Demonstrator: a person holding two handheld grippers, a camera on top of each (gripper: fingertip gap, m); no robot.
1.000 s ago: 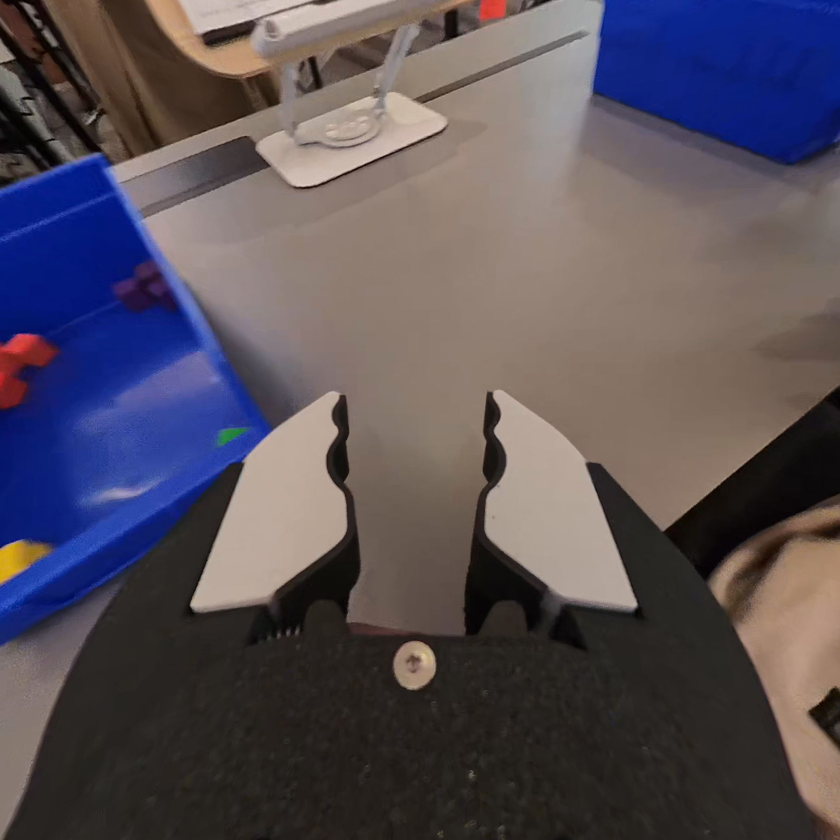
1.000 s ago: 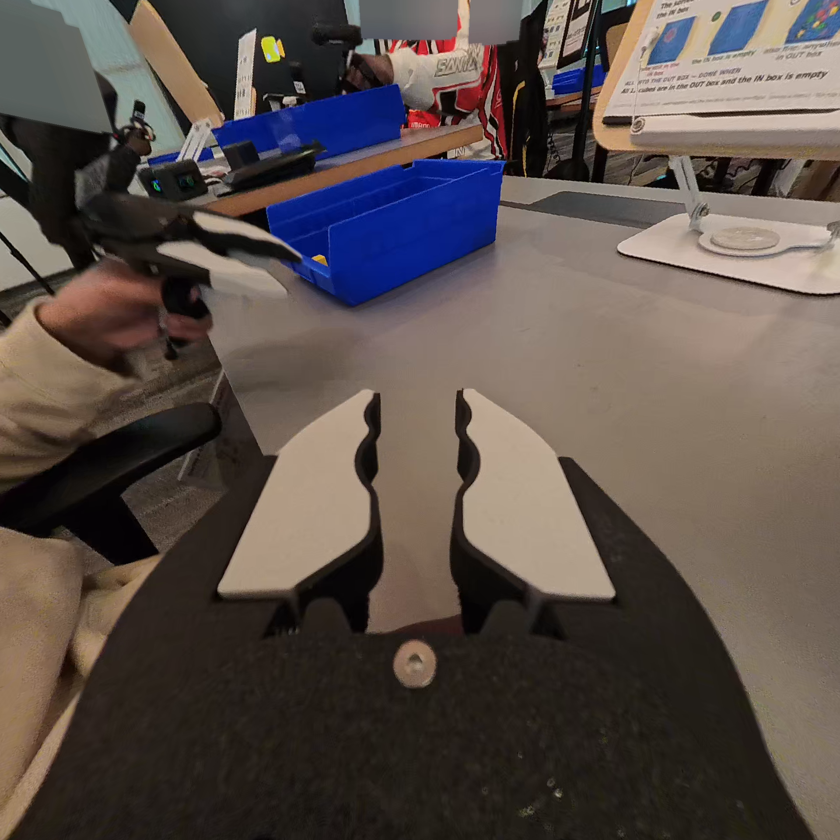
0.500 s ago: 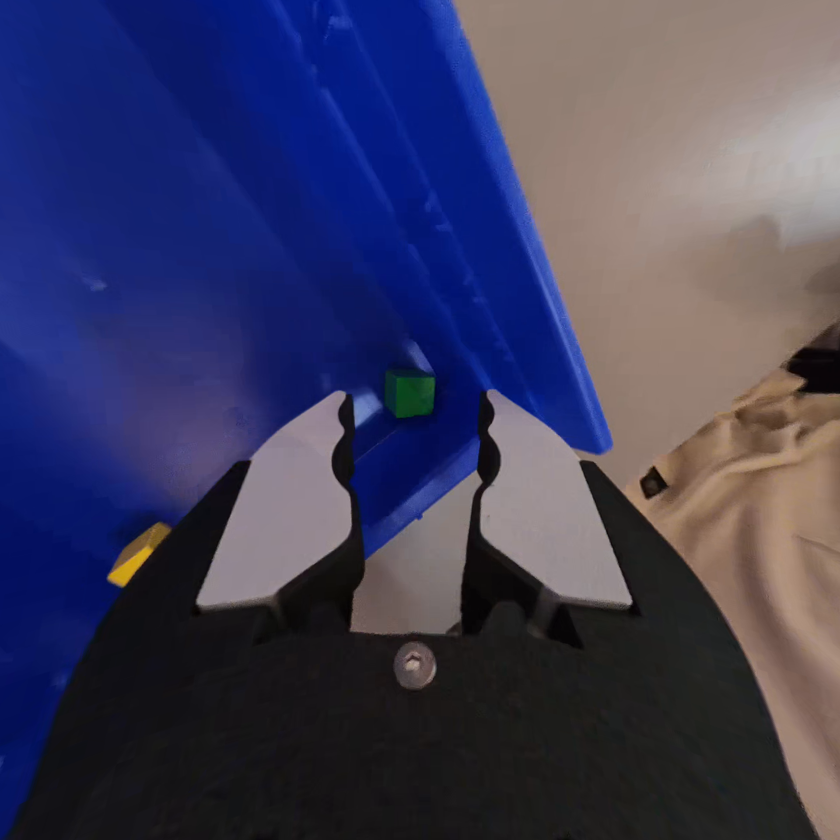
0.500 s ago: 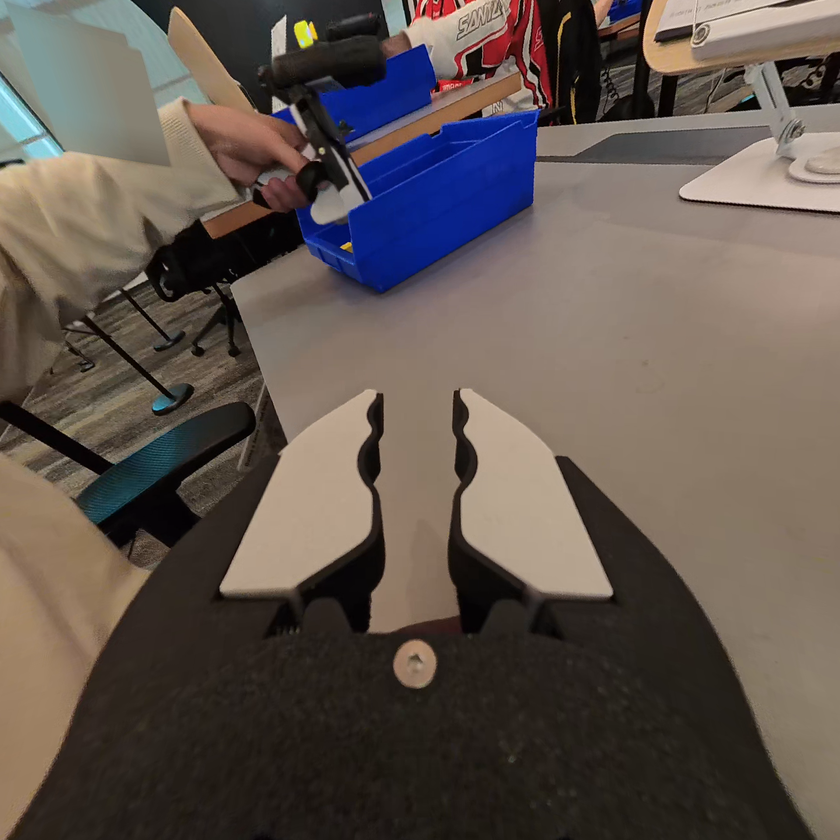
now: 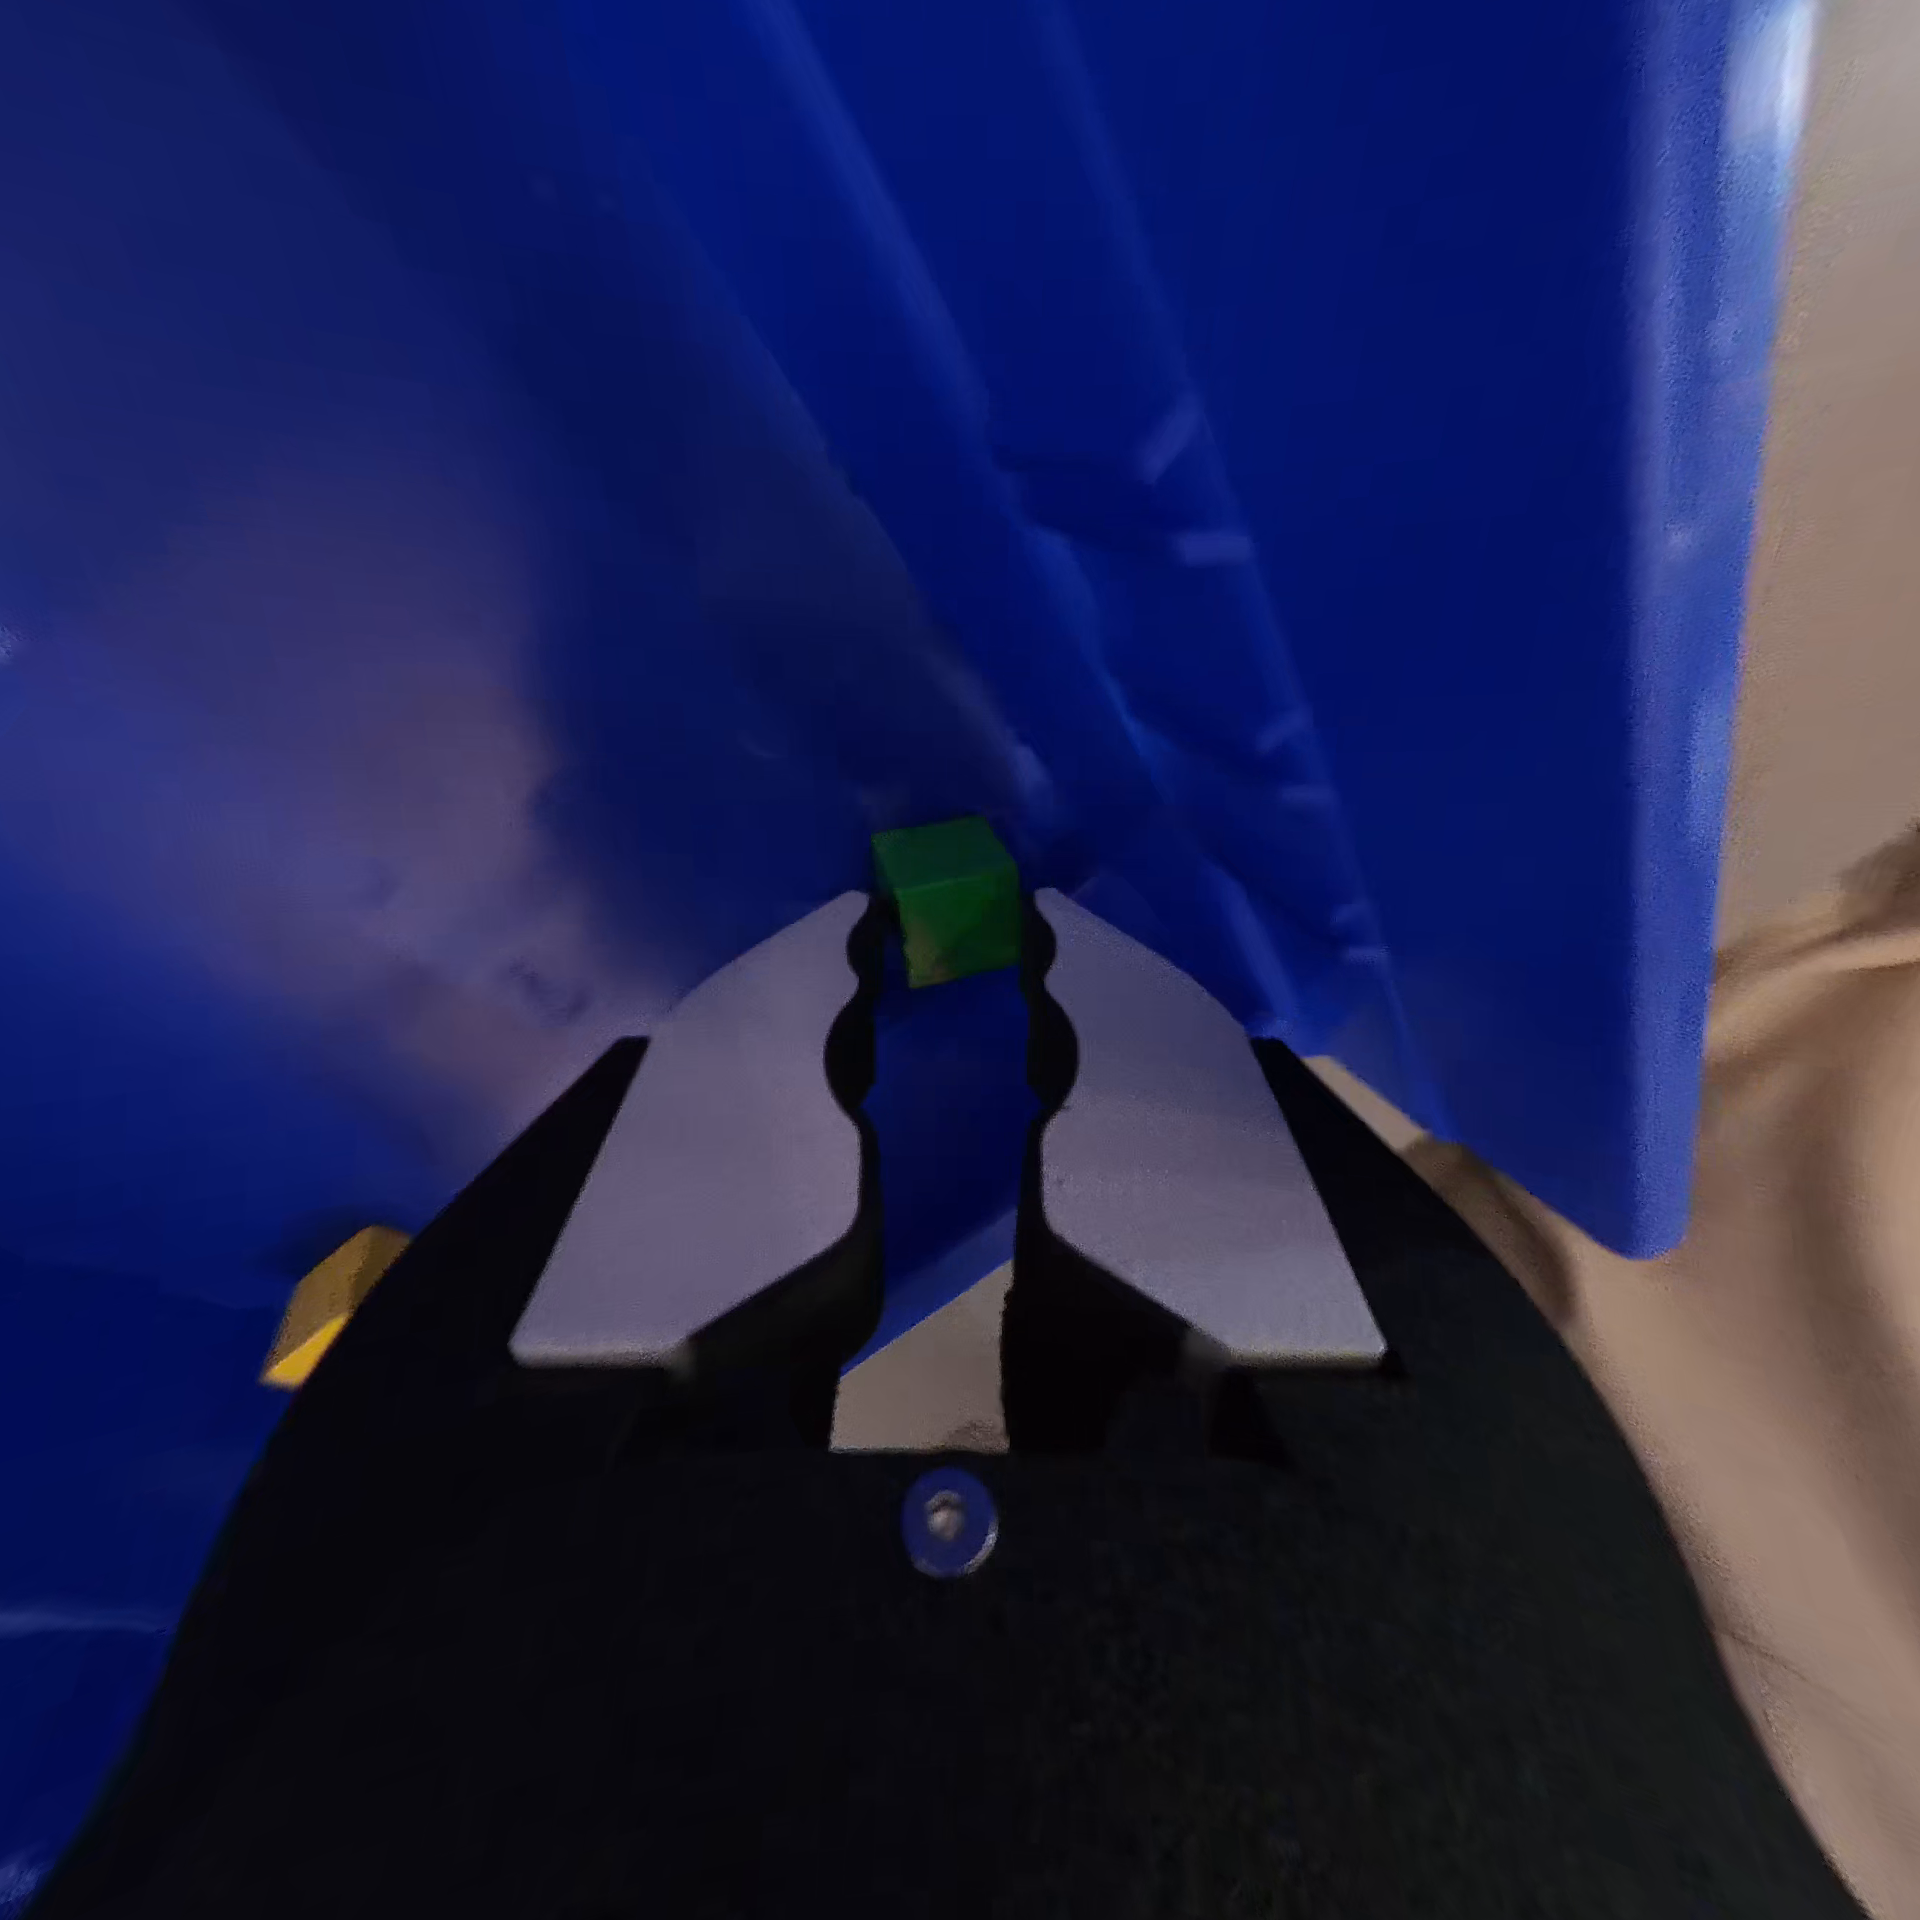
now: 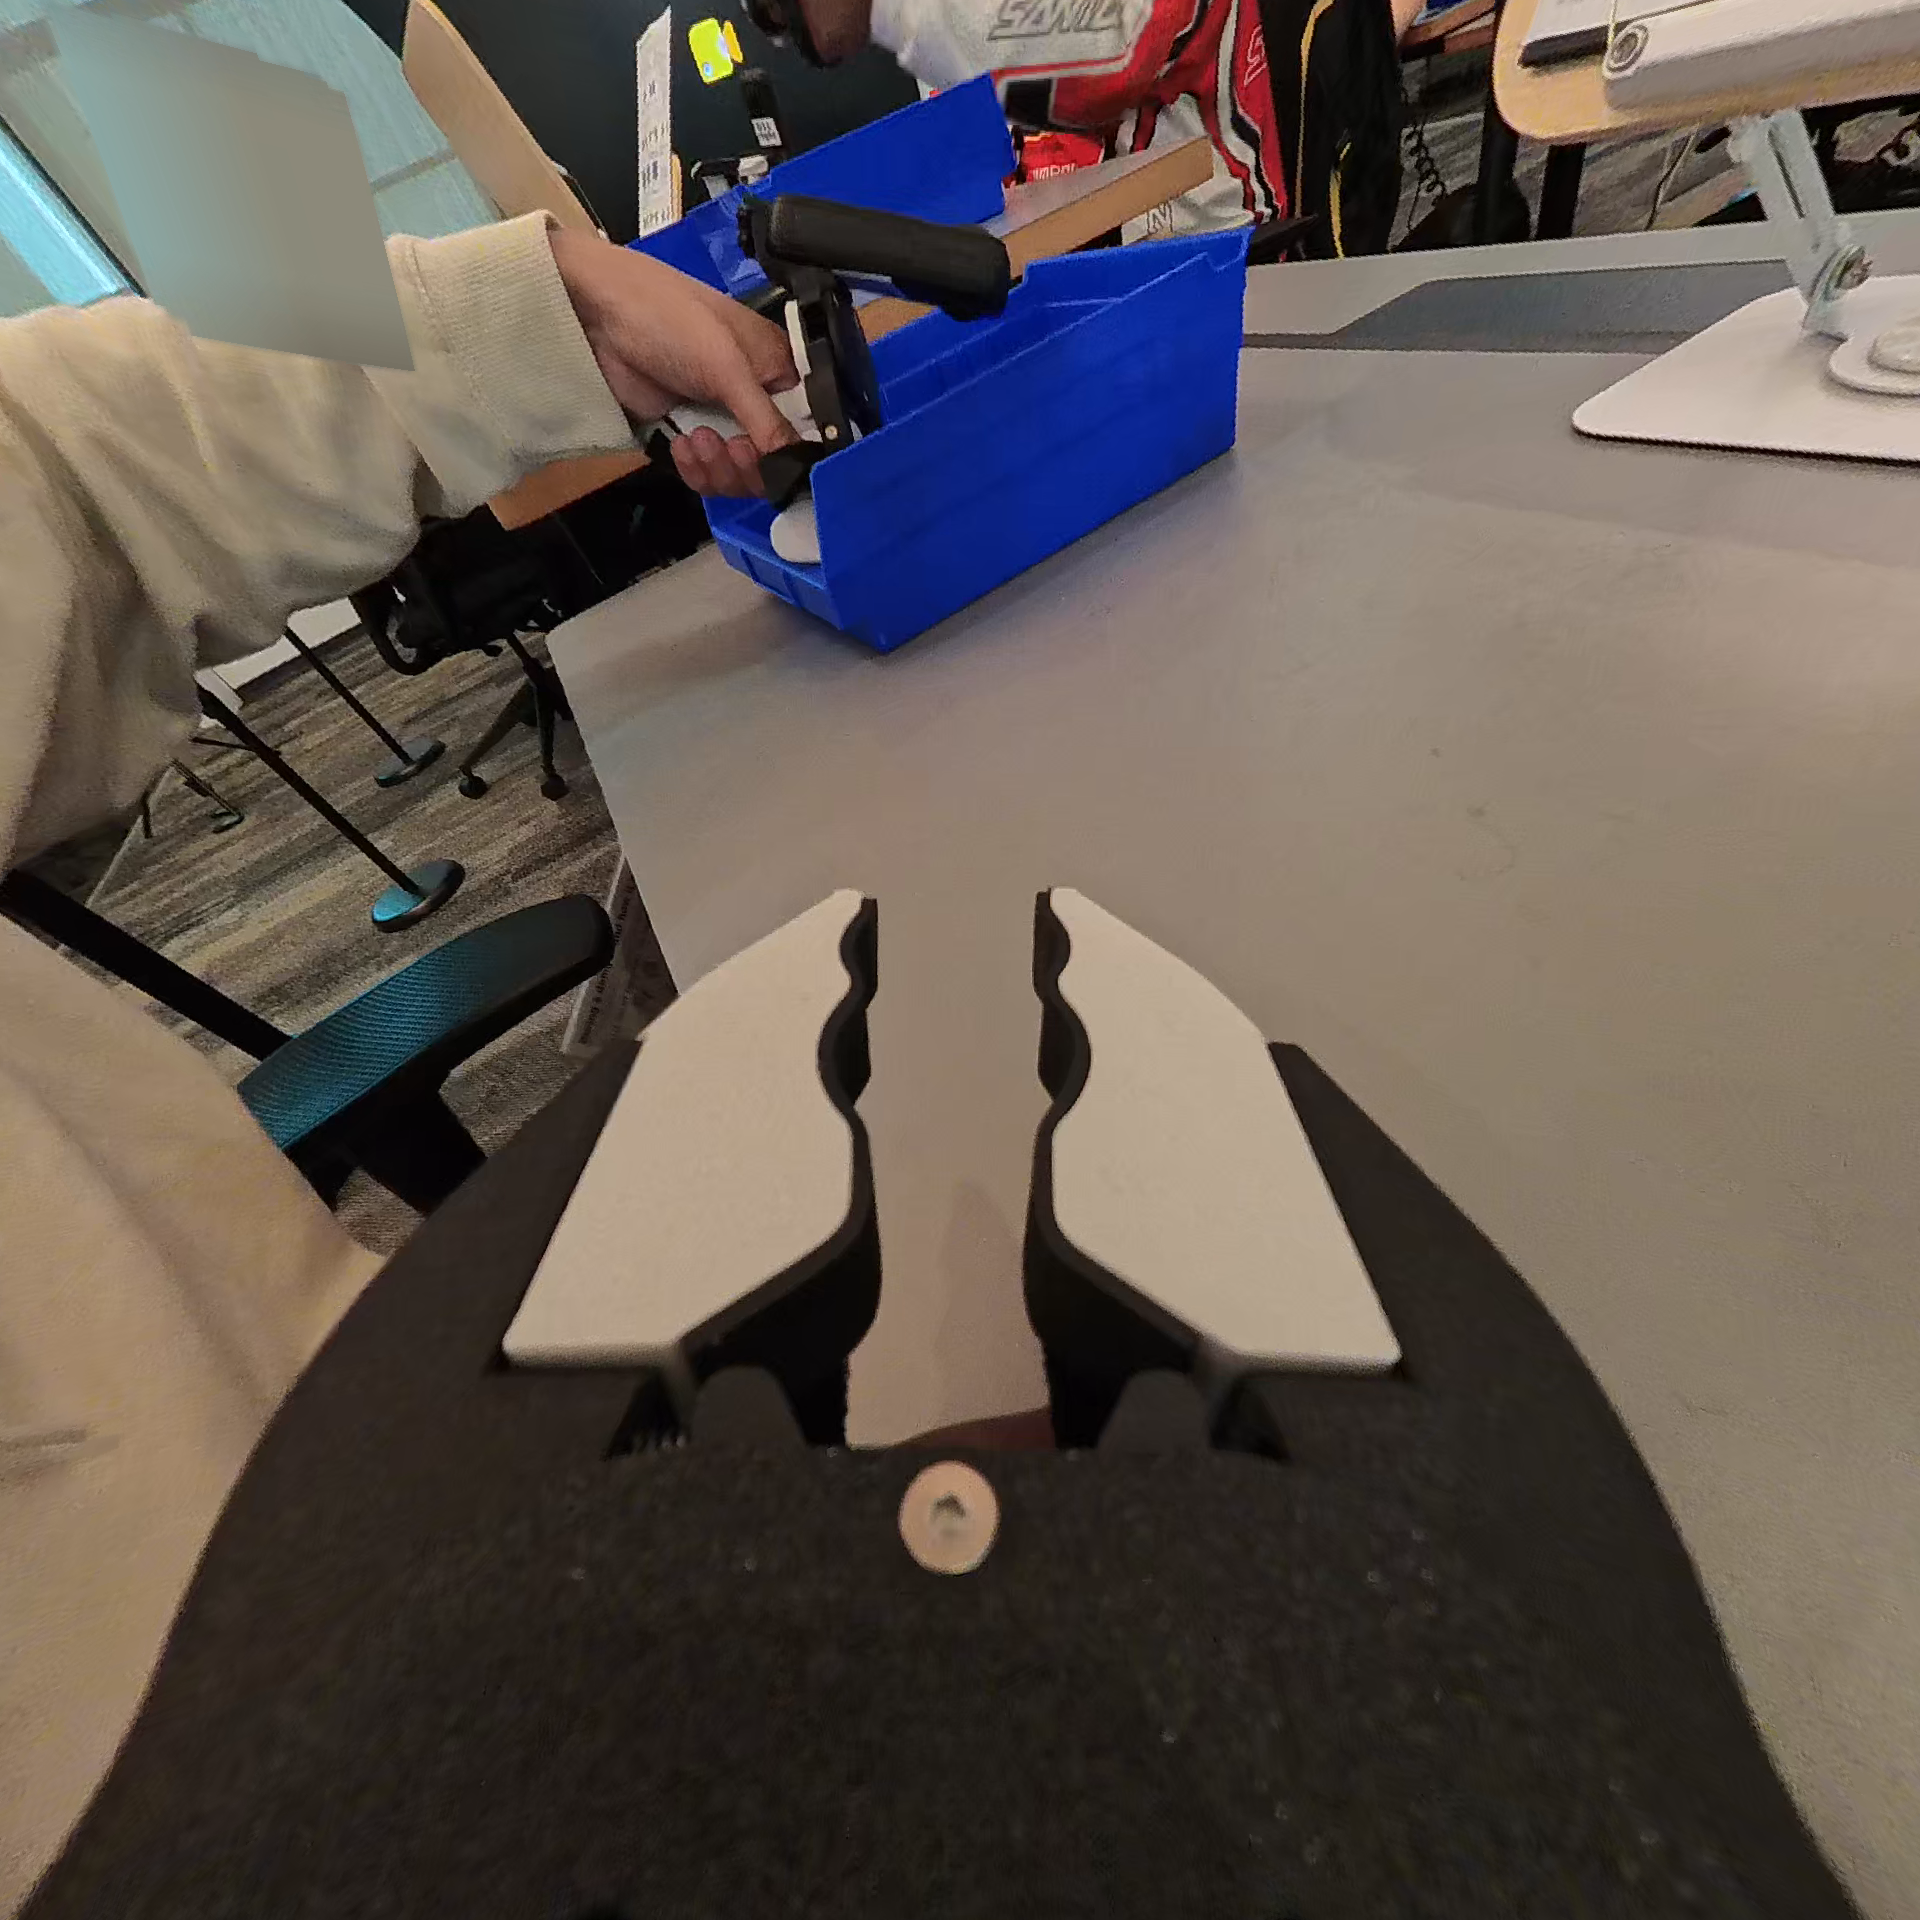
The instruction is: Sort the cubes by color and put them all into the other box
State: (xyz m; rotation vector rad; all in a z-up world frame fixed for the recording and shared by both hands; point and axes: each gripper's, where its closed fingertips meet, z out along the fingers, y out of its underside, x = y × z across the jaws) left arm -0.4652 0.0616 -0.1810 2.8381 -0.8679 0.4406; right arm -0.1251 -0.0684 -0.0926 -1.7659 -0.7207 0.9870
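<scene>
Right tool [image 6: 954, 914] over grey table [image 6: 1455, 810]

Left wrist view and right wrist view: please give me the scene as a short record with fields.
box: blue box, on grey table
green cube: green cube inside the box, between the fingertips
yellow cube: yellow cube in the box, partly hidden
left gripper: left gripper open around the green cube
right gripper: right gripper open, empty, above the table

Grey table [image 6: 1455, 831], striped carpet [image 6: 312, 790].
</scene>
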